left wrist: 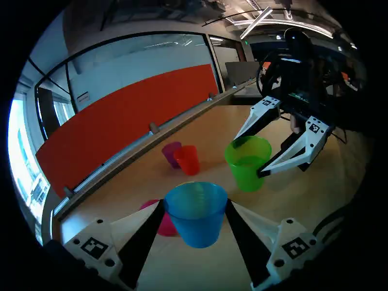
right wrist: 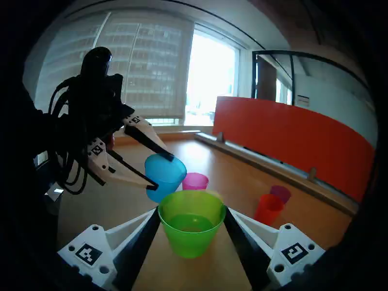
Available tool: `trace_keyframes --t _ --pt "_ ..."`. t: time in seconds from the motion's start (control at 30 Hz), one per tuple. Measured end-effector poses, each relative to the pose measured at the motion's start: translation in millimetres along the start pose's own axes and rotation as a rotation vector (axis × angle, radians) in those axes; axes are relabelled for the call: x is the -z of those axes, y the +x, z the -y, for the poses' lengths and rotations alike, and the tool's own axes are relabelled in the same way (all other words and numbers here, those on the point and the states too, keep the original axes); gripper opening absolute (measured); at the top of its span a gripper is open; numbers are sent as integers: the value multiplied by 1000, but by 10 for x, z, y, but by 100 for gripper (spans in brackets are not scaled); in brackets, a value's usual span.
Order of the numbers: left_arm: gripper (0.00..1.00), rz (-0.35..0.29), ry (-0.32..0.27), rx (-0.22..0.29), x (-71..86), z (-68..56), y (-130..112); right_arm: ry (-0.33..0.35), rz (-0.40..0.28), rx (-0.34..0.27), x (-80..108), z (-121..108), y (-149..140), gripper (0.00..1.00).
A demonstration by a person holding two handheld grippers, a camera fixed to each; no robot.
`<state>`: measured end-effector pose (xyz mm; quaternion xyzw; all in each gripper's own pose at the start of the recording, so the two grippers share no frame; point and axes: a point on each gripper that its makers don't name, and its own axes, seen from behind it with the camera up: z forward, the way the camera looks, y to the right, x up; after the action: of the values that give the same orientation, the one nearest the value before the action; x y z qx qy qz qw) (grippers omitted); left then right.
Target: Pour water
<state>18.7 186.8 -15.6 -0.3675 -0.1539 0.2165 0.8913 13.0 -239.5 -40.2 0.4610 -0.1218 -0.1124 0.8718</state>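
While two grippers each clamp a cup at one wooden table (left wrist: 300, 194): five cups counted in all.
Left gripper (left wrist: 195, 208): jaws narrowed, both fingers pressing the sides of the one blue cup (left wrist: 196, 218), held upright in the left gripper view.
Right gripper (right wrist: 192, 213): jaws narrowed likewise, both fingers tight on the one green cup (right wrist: 191, 233).
Water (right wrist: 190, 224): a level of liquid shows inside the green cup; whether the blue cup holds any cannot be told.
Held cups: two, blue and green, near each other and apart.
Standing cups: three on the table, one orange cup (left wrist: 188, 160) just beside one purple cup (left wrist: 169, 151), one pink cup (right wrist: 195, 181) behind the blue.
Backdrop: one orange partition (left wrist: 131, 116) along the table's edge; bright windows (right wrist: 211, 77) beyond.
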Motion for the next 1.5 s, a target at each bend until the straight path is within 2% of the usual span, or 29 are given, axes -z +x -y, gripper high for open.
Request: trace_keyframes --t 0.2,0.47,0.67,0.87,1.07,1.3,1.5 --pt "89 30 -12 20 -31 -60 -173 15 42 -4 0 -4 -124 94" --pt "89 59 -17 -7 -89 -136 -301 30 82 -12 -1 -29 -236 94" --pt "89 78 -39 6 -157 -241 -410 35 106 -13 2 -45 -322 94" --pt "89 88 -39 16 -198 -241 -481 43 131 -9 12 -58 -406 94" --pt "89 93 -50 22 -239 -296 -531 52 147 0 -6 -44 -448 94" --pt "89 100 -55 10 -314 -330 -584 57 163 -1 -19 -36 -504 94" --pt "89 92 -63 33 -354 -359 -591 61 173 -3 -28 -27 -535 94"
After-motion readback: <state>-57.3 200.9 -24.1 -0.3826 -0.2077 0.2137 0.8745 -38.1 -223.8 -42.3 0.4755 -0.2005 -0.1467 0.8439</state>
